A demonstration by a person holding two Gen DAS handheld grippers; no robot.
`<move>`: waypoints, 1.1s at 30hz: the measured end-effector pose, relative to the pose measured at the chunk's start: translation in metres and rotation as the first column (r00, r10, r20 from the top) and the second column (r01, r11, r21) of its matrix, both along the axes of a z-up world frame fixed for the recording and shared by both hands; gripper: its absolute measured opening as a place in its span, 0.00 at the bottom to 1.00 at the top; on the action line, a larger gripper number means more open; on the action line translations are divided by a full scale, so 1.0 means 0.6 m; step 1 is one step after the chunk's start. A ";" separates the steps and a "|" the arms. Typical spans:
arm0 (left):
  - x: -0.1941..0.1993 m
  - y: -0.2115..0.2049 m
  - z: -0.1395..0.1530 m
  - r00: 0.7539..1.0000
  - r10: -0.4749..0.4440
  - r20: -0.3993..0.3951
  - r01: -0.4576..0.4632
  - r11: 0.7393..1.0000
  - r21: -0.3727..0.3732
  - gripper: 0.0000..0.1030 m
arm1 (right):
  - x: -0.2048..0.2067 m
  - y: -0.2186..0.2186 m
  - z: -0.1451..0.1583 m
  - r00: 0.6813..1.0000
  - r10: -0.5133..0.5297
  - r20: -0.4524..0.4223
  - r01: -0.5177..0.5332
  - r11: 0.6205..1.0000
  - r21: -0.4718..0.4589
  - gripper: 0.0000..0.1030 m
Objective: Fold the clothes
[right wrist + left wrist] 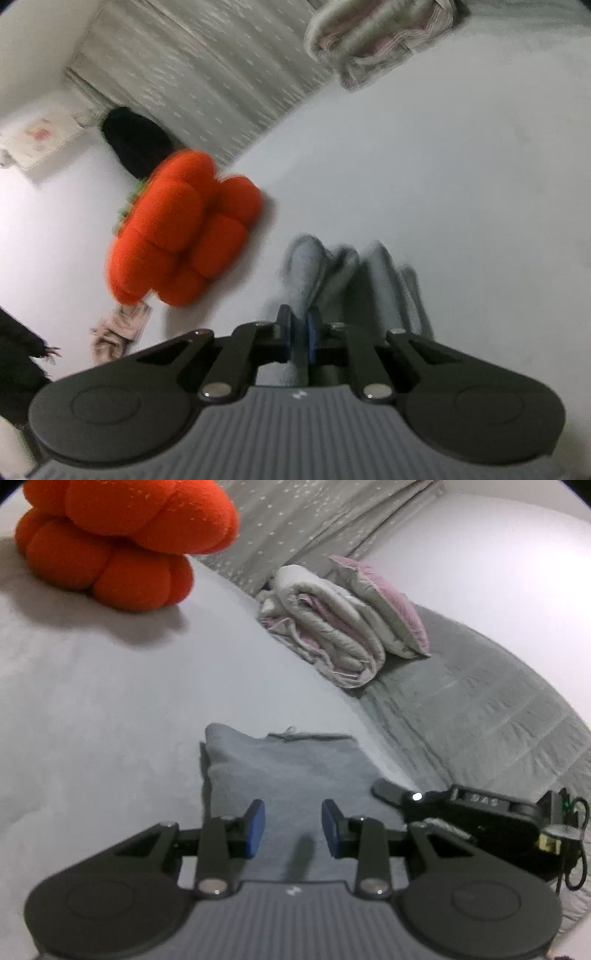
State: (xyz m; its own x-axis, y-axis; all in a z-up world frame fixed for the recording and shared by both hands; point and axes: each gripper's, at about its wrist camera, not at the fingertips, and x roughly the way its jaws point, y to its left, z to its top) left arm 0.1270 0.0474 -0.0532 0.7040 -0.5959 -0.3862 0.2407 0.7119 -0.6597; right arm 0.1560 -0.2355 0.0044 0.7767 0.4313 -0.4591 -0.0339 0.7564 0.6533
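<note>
A grey garment (288, 768) lies partly folded on the white bed sheet (92, 701). My left gripper (293, 827) hovers over its near part, open, with a clear gap between the blue pads (256, 825) and only cloth lying below. At the garment's right edge, the left wrist view shows my right gripper (386, 789). In the blurred right wrist view, the right gripper (300, 332) is shut on a raised fold of the grey garment (306, 266), which bunches into ridges ahead of the fingers.
An orange puffy cushion (110, 535) (177, 229) sits on the sheet to the left. A folded white and pink quilt (332, 627) and a grey blanket (480, 709) lie at the right. A small beige cloth (118, 332) and a dark sleeve (14, 354) are at the left.
</note>
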 end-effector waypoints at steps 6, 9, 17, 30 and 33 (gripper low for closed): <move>-0.009 -0.050 -0.001 0.994 -0.103 0.033 0.100 0.992 0.082 0.32 | 0.001 -0.038 -0.042 0.993 -0.057 -0.103 0.049 0.996 -0.075 0.11; -0.014 -0.066 0.005 0.989 -0.134 0.058 0.126 0.983 0.130 0.32 | 0.005 -0.057 -0.073 0.987 -0.075 -0.139 0.070 0.997 -0.042 0.11; -0.011 -0.083 -0.019 0.982 -0.187 0.031 0.178 0.965 0.191 0.32 | -0.020 -0.063 -0.037 0.989 -0.032 -0.144 0.031 0.999 -0.011 0.33; -0.011 -0.067 -0.003 0.987 -0.155 0.039 0.149 0.981 0.128 0.32 | -0.067 -0.021 -0.016 0.981 0.060 -0.186 -0.091 0.983 -0.159 0.06; -0.016 -0.081 -0.015 0.987 -0.162 0.024 0.154 0.970 0.190 0.32 | -0.063 -0.026 -0.052 0.967 0.047 -0.249 -0.097 0.976 -0.194 0.07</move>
State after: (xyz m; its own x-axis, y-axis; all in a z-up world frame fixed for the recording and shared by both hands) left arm 0.1173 -0.0013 -0.0624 0.6233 -0.6207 -0.4756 0.3825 0.7725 -0.5069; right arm 0.1183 -0.2508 -0.0268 0.6019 0.3605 -0.7126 0.0464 0.8750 0.4818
